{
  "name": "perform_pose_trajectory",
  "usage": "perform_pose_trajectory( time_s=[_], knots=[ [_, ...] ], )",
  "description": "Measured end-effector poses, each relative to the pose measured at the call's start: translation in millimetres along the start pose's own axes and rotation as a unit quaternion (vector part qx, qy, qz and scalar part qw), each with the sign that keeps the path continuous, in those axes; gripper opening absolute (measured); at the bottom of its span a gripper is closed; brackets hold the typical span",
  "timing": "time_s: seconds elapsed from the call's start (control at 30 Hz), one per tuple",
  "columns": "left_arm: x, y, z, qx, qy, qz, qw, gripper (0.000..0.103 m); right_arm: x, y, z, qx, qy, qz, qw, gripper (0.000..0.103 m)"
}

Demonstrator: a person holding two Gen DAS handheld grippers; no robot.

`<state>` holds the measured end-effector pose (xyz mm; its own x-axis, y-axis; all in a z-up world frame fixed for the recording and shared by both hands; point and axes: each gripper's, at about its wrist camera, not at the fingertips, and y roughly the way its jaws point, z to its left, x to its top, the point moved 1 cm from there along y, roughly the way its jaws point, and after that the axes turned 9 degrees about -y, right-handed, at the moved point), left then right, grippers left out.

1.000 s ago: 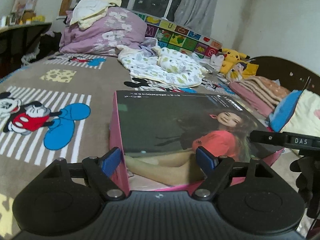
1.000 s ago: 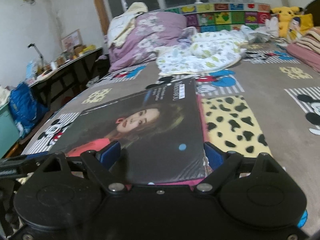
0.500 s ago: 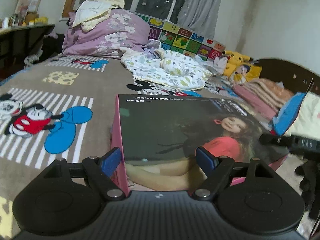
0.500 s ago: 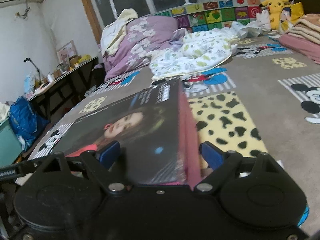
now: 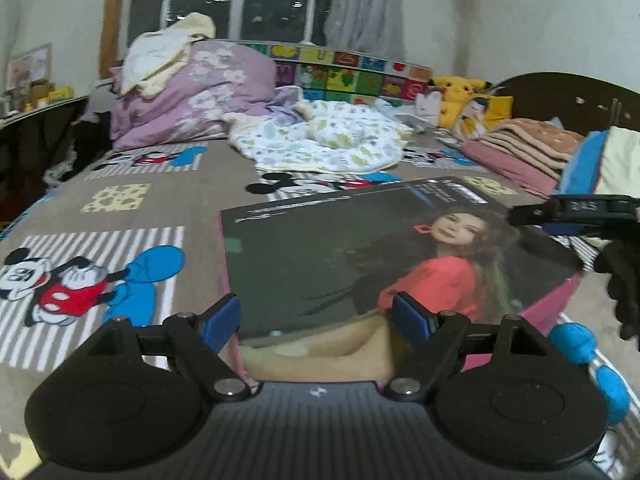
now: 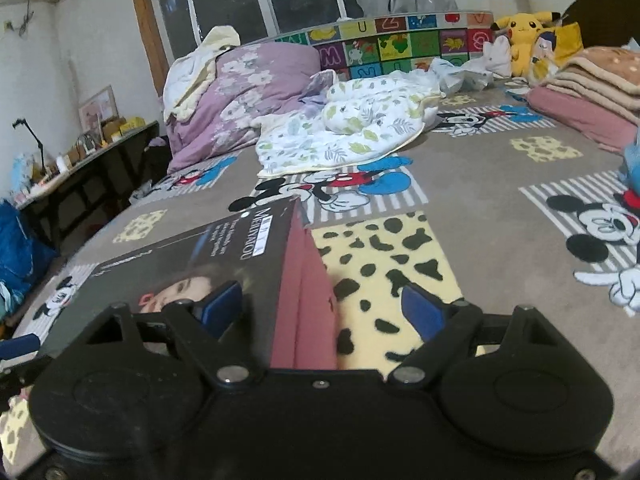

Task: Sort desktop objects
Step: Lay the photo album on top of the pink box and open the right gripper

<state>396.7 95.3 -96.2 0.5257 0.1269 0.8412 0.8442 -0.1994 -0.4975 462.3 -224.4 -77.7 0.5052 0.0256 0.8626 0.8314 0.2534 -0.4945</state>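
Note:
A flat pink box (image 5: 360, 248) with a dark lid picturing a woman in red lies on the Mickey Mouse bedspread (image 5: 120, 208). My left gripper (image 5: 316, 318) is open, its blue-padded fingers either side of the box's near edge. In the right wrist view the box (image 6: 224, 264) sits tilted, its pink side facing me. My right gripper (image 6: 322, 306) is open around the box's corner, left finger over the lid, right finger above the leopard patch (image 6: 384, 256). The right gripper's body also shows at the far right of the left wrist view (image 5: 580, 212).
A leaf-print blanket (image 5: 320, 144) and purple duvet (image 5: 192, 92) lie at the bed's far end. Folded blankets (image 5: 520, 140) and yellow plush toys (image 5: 464, 100) sit at the right. A cluttered desk (image 6: 72, 164) stands left of the bed.
Both cameras have swung: the box now appears further right in the left view and further left in the right view, showing its pink side. The right gripper shifted toward the box's corner.

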Motion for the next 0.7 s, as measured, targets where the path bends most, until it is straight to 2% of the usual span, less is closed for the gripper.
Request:
perform_pose_trajectory(
  time_s=[0.13, 0.27, 0.33, 0.4, 0.47, 0.7],
  knots=[
    [-1, -4, -9, 0.006, 0.010, -0.018, 0.9998, 0.083, 3, 0, -3, 0.006, -0.003, 0.001, 1.000, 0.086],
    [-5, 3, -10, -0.001, 0.001, -0.007, 1.0000, 0.083, 8, 8, -9, 0.087, 0.027, 0.013, 0.996, 0.084],
    [-5, 3, -9, -0.003, -0.002, -0.005, 1.0000, 0.083, 13, 13, -5, 0.095, 0.010, 0.014, 0.995, 0.084],
    [-5, 2, -8, -0.006, -0.001, -0.003, 1.0000, 0.083, 17, 25, -3, 0.115, 0.009, 0.032, 0.993, 0.078],
    [-5, 1, -6, -0.009, -0.001, -0.002, 1.0000, 0.083, 18, 36, -8, 0.157, 0.035, 0.046, 0.986, 0.062],
    [-4, 2, -8, -0.009, 0.001, -0.002, 1.0000, 0.083, 11, 43, -21, 0.196, 0.083, 0.056, 0.976, 0.056]
  ],
)
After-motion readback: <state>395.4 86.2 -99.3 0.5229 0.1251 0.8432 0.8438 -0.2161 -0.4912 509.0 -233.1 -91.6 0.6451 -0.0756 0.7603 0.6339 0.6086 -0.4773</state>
